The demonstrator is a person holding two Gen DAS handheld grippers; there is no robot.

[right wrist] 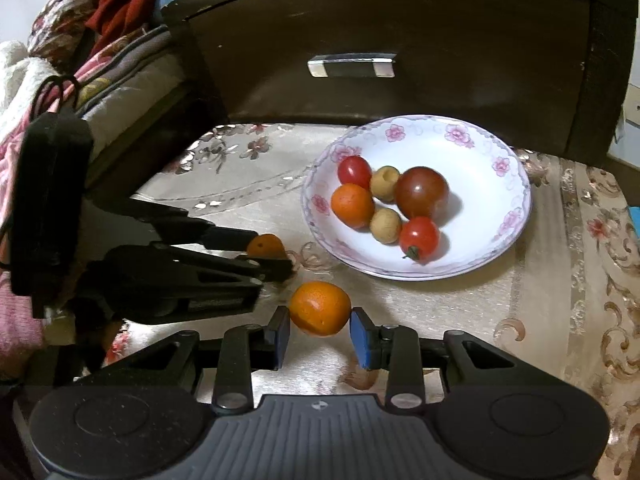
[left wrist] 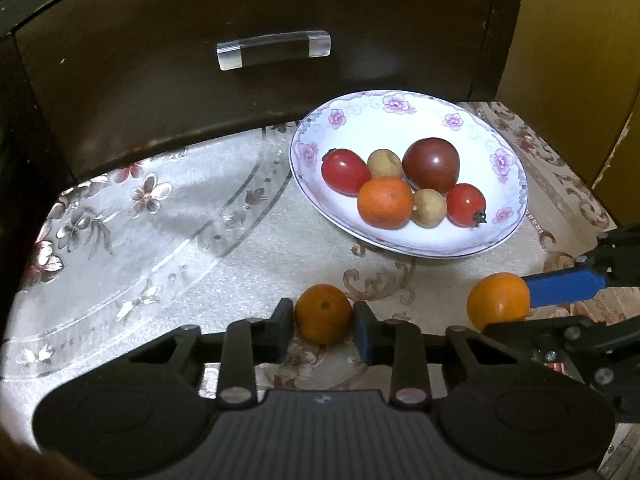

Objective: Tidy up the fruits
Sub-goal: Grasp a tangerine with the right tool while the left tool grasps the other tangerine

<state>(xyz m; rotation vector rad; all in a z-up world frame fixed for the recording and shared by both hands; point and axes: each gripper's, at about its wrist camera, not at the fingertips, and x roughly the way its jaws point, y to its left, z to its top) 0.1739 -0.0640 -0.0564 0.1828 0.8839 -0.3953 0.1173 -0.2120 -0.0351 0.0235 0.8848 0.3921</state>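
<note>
Two black two-finger grippers with blue pads work side by side over a desk (left wrist: 120,240) covered in a cream floral cloth. At left, the left gripper (left wrist: 323,322) brackets a small round orange mandarin (left wrist: 323,314) resting on the cloth, its pads touching or almost touching the fruit's sides; a firm clamp cannot be confirmed. Just right of it, the right gripper (right wrist: 319,330) frames a second orange mandarin (right wrist: 320,308) the same way, the left pad at the skin and the right pad close beside it, so its grip is equally uncertain. Farther back and to the right sits a white oval plate with pink flower trim (left wrist: 400,120), holding a third mandarin (left wrist: 385,202), two red cherry tomatoes (left wrist: 345,171), a large dark red tomato (left wrist: 431,164) and two small tan round fruits (left wrist: 385,163). Behind the plate stands a dark wooden drawer front with a clear handle (left wrist: 274,49).
</note>
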